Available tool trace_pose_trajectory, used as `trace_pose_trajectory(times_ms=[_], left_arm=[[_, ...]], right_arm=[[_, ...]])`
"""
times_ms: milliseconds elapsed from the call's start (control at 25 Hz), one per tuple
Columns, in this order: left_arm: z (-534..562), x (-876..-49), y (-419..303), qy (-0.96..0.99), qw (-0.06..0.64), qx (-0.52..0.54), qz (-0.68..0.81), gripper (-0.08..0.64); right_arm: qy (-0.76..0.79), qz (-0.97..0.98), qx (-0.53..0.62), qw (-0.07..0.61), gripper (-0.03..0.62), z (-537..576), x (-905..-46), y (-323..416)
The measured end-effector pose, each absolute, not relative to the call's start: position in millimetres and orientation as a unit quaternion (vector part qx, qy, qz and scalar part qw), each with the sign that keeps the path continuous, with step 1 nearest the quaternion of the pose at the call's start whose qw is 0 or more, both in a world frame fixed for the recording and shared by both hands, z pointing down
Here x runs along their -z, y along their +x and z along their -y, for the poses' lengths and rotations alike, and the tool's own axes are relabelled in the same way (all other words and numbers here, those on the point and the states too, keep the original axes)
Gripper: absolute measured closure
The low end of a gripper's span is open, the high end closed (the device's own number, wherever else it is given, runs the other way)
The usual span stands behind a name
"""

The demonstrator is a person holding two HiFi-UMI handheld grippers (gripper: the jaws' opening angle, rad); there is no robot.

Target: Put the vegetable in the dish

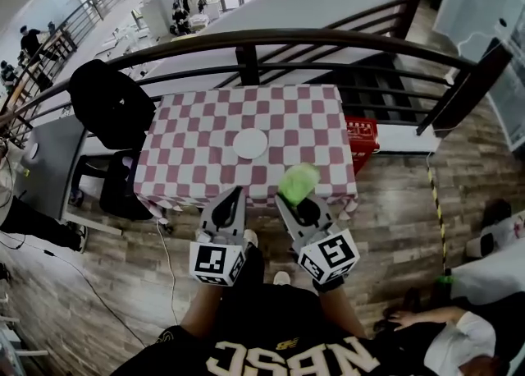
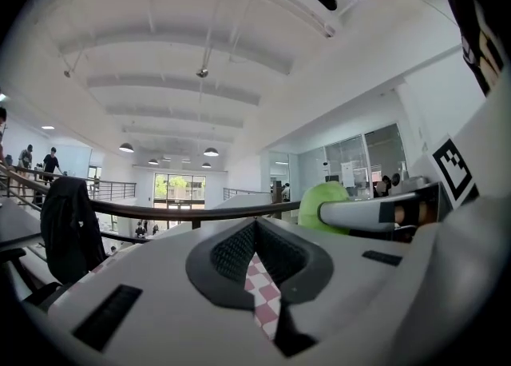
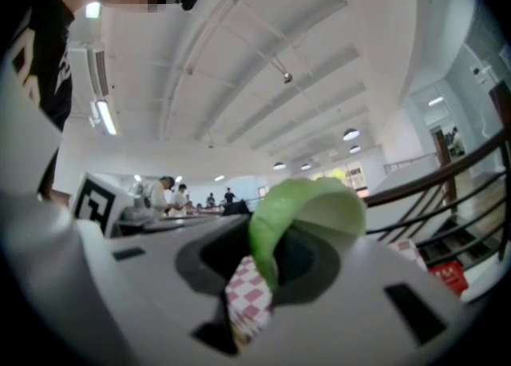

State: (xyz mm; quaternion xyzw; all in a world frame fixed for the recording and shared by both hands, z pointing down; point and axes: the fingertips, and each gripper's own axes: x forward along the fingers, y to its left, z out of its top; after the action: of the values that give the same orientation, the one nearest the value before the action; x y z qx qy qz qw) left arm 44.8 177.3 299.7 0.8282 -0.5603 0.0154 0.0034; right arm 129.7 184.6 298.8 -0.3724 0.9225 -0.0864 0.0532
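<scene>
Now the right gripper (image 1: 293,199) clamps the green vegetable (image 1: 299,180) above the table's (image 1: 205,120) near edge; the left gripper (image 1: 235,195) is closed.

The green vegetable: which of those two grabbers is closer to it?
Right. The right gripper is shut on the green vegetable, holding it above the near edge of the checkered table. The left gripper, shut and empty, hangs alongside to its left, not touching it.
</scene>
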Motion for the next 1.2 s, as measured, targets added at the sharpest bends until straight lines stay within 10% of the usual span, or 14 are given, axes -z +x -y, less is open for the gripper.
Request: trace_pose_trajectory(times_ms=[1200], left_arm=[[30,-327,-122,0.820,0.068,0.040,0.567,0.541]], right_arm=[[-0.355,-0.925,0.130,-0.030,0.497,26,-323,-32]])
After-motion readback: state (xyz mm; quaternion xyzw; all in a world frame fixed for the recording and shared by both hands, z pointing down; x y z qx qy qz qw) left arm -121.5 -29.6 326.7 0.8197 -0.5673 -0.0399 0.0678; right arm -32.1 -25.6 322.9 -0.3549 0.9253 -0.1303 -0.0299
